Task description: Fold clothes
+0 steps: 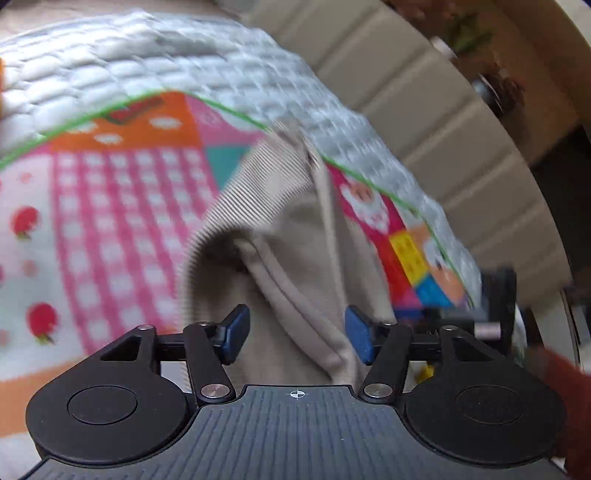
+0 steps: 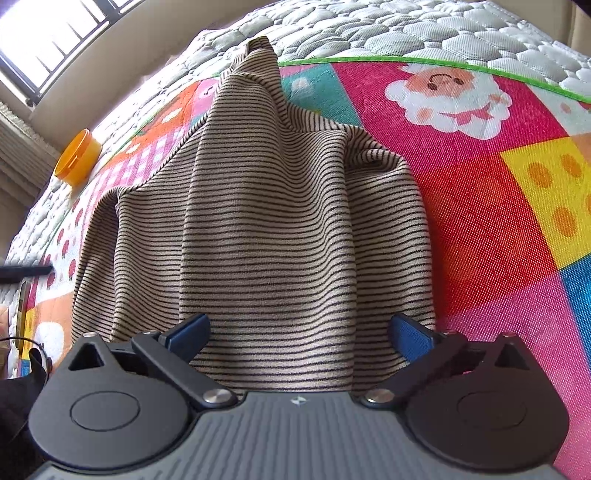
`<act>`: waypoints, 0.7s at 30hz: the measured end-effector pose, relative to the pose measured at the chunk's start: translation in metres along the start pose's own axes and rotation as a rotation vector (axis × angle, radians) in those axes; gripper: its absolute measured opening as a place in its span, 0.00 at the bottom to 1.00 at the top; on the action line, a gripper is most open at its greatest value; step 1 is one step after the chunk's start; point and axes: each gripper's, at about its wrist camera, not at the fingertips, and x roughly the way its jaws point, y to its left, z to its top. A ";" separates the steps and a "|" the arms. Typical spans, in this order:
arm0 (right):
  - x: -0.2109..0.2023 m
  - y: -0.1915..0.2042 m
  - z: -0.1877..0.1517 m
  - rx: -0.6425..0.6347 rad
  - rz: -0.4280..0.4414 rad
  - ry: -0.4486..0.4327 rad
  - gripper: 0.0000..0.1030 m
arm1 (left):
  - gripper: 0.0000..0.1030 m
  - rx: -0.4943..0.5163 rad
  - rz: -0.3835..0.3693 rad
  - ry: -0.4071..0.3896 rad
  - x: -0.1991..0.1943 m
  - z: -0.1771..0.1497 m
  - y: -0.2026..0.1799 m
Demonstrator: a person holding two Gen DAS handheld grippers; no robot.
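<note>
A beige garment with thin dark stripes point(image 2: 266, 221) lies rumpled on a colourful play mat point(image 2: 480, 206). In the right wrist view my right gripper point(image 2: 301, 338) is open, its blue pads point(image 2: 412, 336) on either side of the garment's near edge, holding nothing. In the blurred left wrist view the same garment point(image 1: 295, 258) shows a ribbed edge and a plain beige fold. My left gripper point(image 1: 297, 334) is open just above that fold, with its blue pads point(image 1: 236, 332) apart.
The mat lies on a quilted white mattress point(image 2: 406, 33). An orange-yellow round container point(image 2: 75, 157) stands at the mattress edge on the left. A padded beige headboard point(image 1: 443, 129) rises behind the mattress. The other gripper's black body point(image 1: 498, 299) shows at right.
</note>
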 end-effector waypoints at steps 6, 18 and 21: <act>0.000 0.001 0.000 -0.004 0.000 -0.003 1.00 | 0.73 0.274 0.067 0.225 0.094 -0.051 -0.071; 0.000 -0.002 0.002 0.022 0.022 -0.003 1.00 | 0.11 0.064 0.376 -0.317 -0.024 0.062 -0.010; 0.001 0.001 0.001 0.001 0.010 -0.003 1.00 | 0.11 -0.141 0.482 -0.458 -0.066 0.089 0.047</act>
